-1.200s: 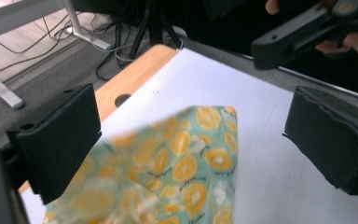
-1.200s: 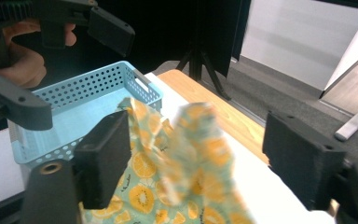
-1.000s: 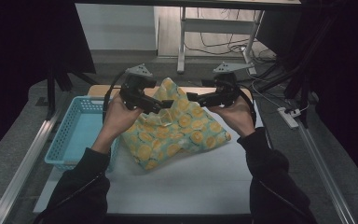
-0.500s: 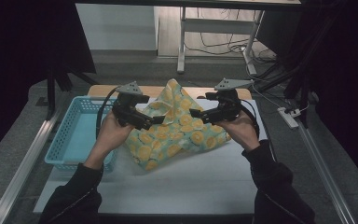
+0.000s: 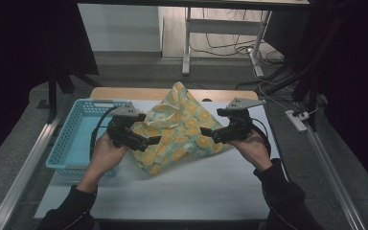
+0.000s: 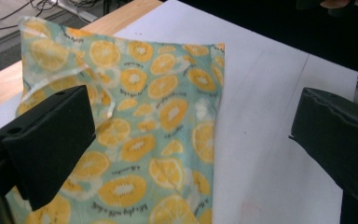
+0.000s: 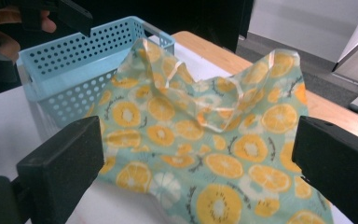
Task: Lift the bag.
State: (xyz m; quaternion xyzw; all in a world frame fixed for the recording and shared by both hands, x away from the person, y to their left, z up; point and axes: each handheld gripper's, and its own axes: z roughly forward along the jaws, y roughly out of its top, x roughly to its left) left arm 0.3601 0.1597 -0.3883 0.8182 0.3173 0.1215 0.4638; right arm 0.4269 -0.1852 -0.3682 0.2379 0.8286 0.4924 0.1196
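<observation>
On the white table (image 5: 220, 187), orange-slice cloth (image 5: 182, 129) with unreadable small script, both tools (image 5: 159, 140) (image 5: 206, 135) released, right tool's jaws just widened.

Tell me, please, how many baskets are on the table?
1. The light blue basket stands at the left edge of the table, beside the orange-print cloth, which lies against its right side. No second basket appears, though the cloth could cover something small.

Both grippers flank the orange-print cloth (image 5: 179, 129) on the table
</observation>
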